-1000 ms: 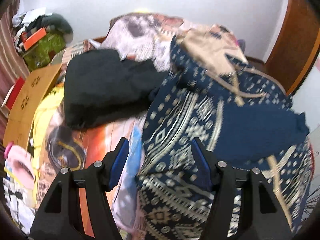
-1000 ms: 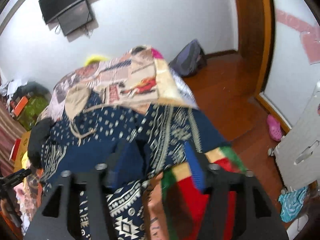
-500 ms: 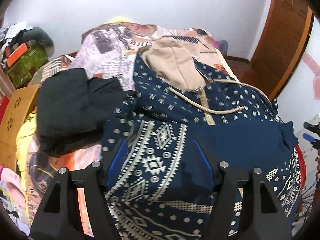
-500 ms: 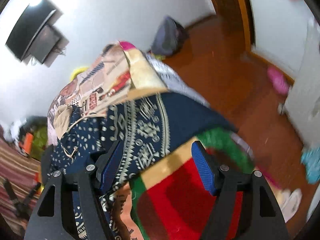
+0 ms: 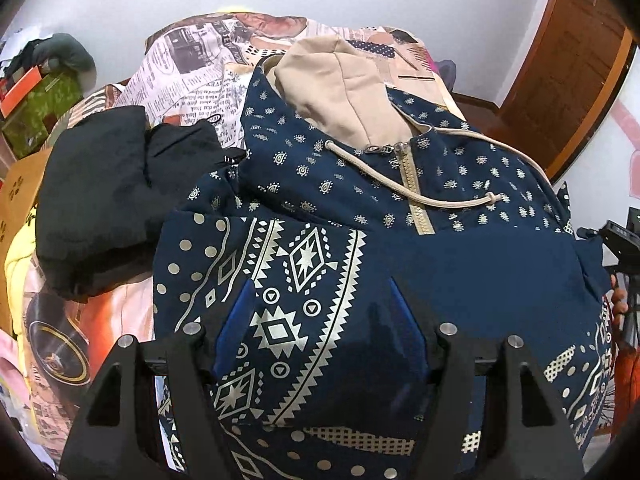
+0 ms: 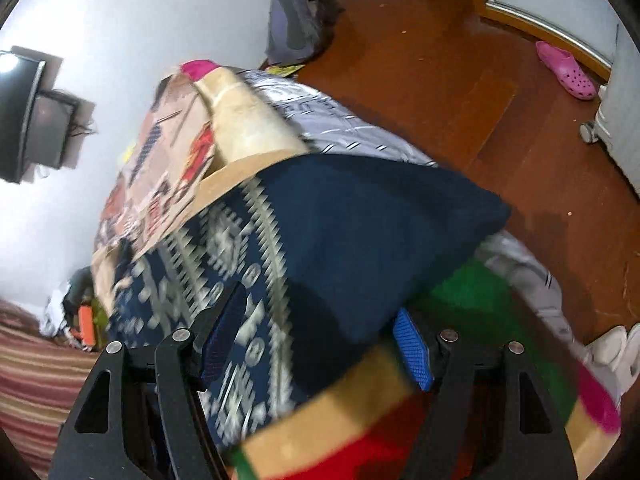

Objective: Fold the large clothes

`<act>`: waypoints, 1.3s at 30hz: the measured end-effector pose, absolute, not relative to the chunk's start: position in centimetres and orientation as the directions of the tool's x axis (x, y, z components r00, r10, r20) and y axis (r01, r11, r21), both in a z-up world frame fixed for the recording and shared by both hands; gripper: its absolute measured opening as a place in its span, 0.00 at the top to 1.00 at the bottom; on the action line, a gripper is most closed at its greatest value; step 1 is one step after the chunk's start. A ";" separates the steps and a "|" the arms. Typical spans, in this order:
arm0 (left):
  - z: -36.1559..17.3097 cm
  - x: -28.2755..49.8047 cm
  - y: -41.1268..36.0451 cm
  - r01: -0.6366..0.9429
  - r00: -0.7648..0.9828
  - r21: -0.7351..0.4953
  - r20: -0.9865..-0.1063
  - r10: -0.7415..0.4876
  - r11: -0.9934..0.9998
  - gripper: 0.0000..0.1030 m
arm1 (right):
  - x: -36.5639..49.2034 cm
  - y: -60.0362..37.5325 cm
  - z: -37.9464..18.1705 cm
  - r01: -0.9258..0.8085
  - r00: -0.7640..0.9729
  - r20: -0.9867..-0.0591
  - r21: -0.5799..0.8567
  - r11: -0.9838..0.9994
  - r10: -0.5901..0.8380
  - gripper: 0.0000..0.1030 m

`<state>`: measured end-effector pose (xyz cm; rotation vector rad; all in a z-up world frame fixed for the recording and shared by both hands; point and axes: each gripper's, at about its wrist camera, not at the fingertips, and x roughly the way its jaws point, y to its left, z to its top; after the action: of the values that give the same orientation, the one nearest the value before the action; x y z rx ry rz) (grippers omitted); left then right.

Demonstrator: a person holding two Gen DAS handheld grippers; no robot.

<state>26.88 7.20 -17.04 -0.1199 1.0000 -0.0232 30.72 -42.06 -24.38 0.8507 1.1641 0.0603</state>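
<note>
Lying spread on the bed (image 5: pixel 188 60), the navy hoodie (image 5: pixel 360 184) shows soft cotton printed with silvery diamonds and dots, a beige hood, zipper and cord. Left gripper (image 5: pixel 320 312): jaws apart, blue ribbed pads over the patterned cloth. Right gripper (image 6: pixel 316 340): jaws apart too, plain navy fabric bulging between them. A crumpled black garment (image 5: pixel 116 196) lies just beside the hoodie.

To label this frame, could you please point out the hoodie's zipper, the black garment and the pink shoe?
zipper (image 5: pixel 412 184): left wrist view, its teeth.
black garment (image 5: pixel 100 196): left wrist view, its middle.
pink shoe (image 6: pixel 566 70): right wrist view, its upper.
</note>
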 end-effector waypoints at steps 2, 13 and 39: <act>-17.3 26.9 7.3 -0.040 0.537 -0.112 -0.840 -0.073 0.993 0.36 | 31.7 -42.3 -24.7 0.395 0.425 -0.803 0.579 0.713 0.418 0.35; -17.2 25.8 8.4 -0.052 0.545 -0.100 -0.837 -0.056 0.994 0.36 | 31.6 -42.2 -20.2 0.379 0.524 -0.816 0.480 0.791 0.244 0.92; -15.3 20.6 10.6 -0.049 0.591 -0.087 -0.806 -0.041 0.995 0.36 | 25.0 -20.1 -10.0 -0.313 0.471 -0.713 0.415 0.854 0.519 0.93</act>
<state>20.59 10.61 -15.27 -0.1036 0.9391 0.0047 25.03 -20.14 -9.95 0.2400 0.9523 0.5154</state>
